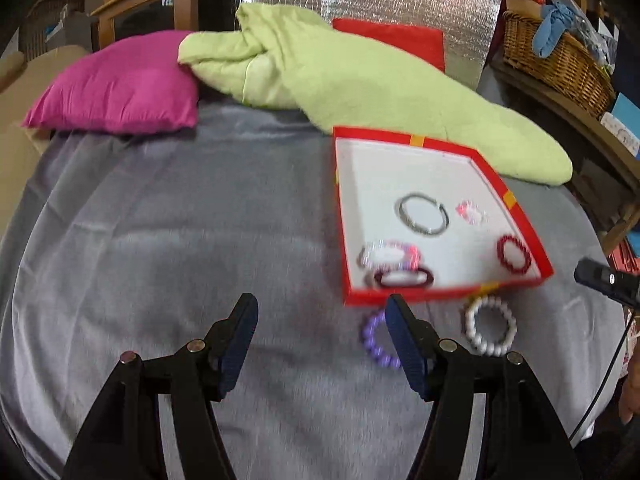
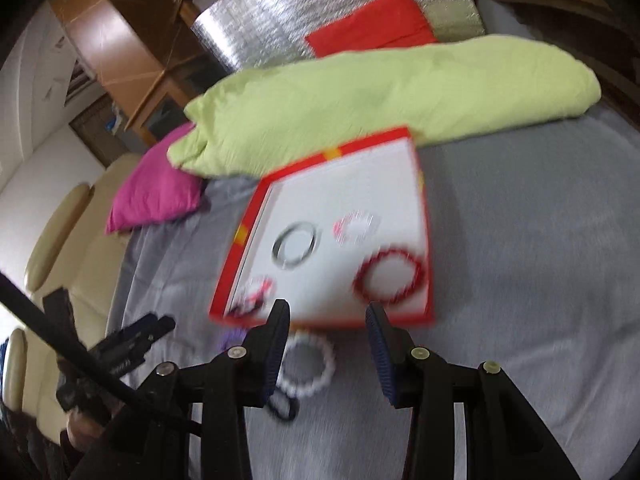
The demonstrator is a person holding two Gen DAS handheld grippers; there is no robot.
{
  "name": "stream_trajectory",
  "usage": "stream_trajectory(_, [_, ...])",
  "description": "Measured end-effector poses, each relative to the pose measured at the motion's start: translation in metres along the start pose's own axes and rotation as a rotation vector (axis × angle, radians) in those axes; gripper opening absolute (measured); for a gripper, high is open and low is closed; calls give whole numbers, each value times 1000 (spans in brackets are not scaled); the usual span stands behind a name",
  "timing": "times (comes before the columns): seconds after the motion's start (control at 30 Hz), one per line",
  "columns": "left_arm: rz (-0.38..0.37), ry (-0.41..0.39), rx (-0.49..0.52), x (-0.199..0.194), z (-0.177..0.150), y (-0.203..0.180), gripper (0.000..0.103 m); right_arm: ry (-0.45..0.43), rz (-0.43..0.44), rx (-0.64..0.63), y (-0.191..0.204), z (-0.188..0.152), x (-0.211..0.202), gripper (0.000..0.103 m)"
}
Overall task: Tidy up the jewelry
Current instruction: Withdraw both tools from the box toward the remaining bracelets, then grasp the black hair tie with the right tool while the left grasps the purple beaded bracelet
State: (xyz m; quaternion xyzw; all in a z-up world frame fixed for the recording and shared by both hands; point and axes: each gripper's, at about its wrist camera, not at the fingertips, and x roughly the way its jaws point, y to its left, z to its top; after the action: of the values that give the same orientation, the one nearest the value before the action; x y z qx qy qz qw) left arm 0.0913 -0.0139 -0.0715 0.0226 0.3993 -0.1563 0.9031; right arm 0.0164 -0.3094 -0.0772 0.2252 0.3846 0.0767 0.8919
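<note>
We've got both grippers, left gripper point(image 1: 322, 312) and right gripper point(image 2: 328, 320), spread apart and empty. Just ahead: shallow red cardboard tray point(image 1: 524, 222) holding beaded bracelets and a thin metal bangle point(image 1: 423, 214). Chunky white pearl bracelet point(image 2: 308, 364) lies outside on grey cloth point(image 1: 160, 240).

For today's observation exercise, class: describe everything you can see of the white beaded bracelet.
The white beaded bracelet is a closed ring of round, glossy, pearl-like beads lying flat on the grey bedcover, outside the red box near its front edge. A purple beaded bracelet lies beside it, apart. Neither tool touches it.

left claw point(image 1: 322, 316): jaws spread wide, nothing held | right claw point(image 2: 328, 322): jaws spread, nothing held
</note>
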Motion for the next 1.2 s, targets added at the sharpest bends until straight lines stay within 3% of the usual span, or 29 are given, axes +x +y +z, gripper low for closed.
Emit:
stream_trajectory(0.3, [-40, 97, -43, 20, -15, 6, 67, 193, 50, -56, 29, -41, 38, 43])
stream_trajectory(0.57, [-91, 140, -16, 38, -12, -9, 66, 265, -19, -94, 39, -52, 67, 37])
stream_trajectory(0.63, [-99, 148, -7, 42, -12, -12, 61, 286, -53, -118, 43, -56, 75, 17])
stream_trajectory(0.73, [-97, 171, 14, 51, -13, -19, 52, 283, -81, -176, 52, -61, 80, 7])
stream_trajectory(0.87, [-94, 188, 32, 60, -14, -24, 42, 253, -91, -199, 55, -60, 75, 6])
stream_trajectory(0.93, [-101, 190, 54, 63, -14, -30, 31, 237, -86, -188, 52, -56, 69, 6])
stream_trajectory(1.2, [-116, 193, 101, 66, -14, -39, 16, 187, -64, -147, 36, -40, 46, 6])
